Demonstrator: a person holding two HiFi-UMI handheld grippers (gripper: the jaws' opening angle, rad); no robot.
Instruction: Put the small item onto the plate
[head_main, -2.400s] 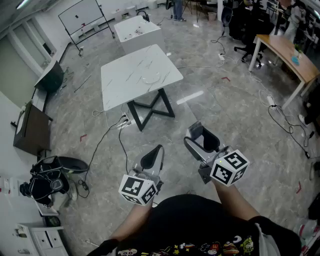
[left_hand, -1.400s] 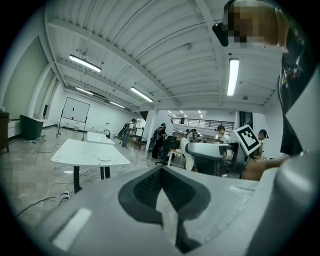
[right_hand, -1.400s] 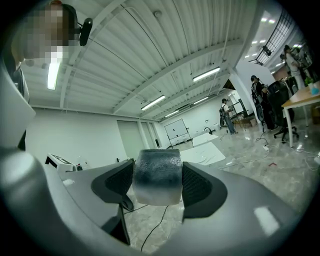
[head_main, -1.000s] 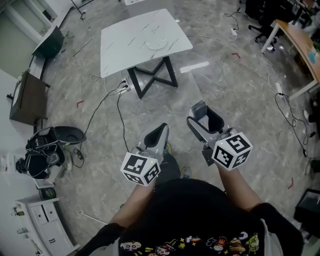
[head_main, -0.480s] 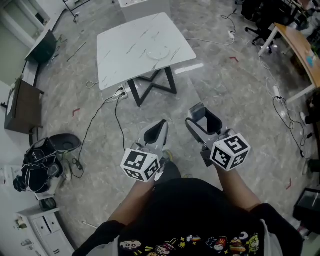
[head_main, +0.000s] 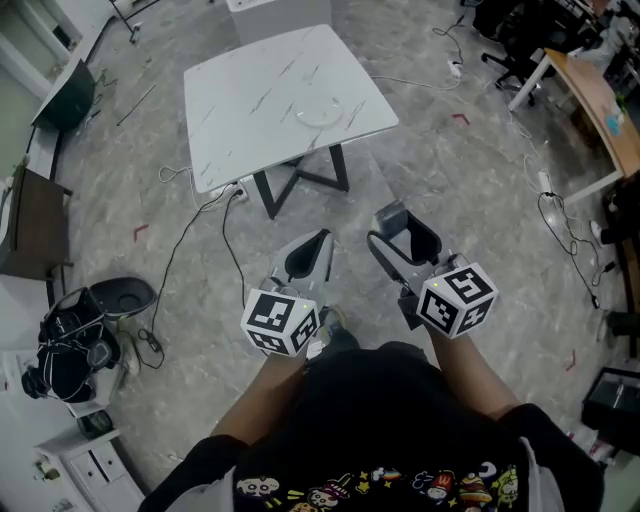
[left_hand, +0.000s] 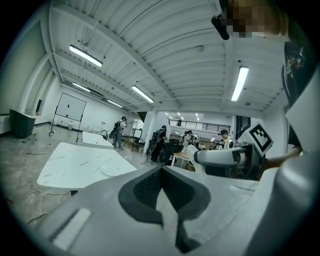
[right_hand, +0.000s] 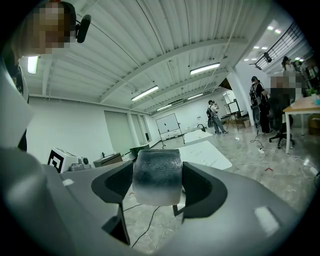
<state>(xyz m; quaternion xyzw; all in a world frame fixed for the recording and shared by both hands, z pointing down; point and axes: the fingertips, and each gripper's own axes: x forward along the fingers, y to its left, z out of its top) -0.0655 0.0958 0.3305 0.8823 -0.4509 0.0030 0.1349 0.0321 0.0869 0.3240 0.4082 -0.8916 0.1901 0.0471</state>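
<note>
A white plate (head_main: 322, 110) lies on the white marble table (head_main: 250, 95), well ahead of both grippers. My right gripper (head_main: 405, 240) is held over the floor, shut on a small grey cylindrical item (right_hand: 156, 176) that fills the gap between its pads. My left gripper (head_main: 306, 258) is beside it with the jaws pressed together and nothing between them. In the left gripper view the table (left_hand: 70, 162) and plate (left_hand: 113, 170) show beyond the left gripper (left_hand: 161, 172). In the right gripper view the table (right_hand: 205, 152) stands past the item.
Cables (head_main: 200, 250) trail over the grey floor from the table's black cross-shaped base (head_main: 300, 180). A black bag (head_main: 70, 350) and a round bin lie at the left. A wooden desk (head_main: 600, 110) and office chairs stand at the right. People stand far off.
The table with the plate has drawn nearer and shifted in the head view as the person walks toward it. Both grippers hold the same pose, the right one still holding the item.
</note>
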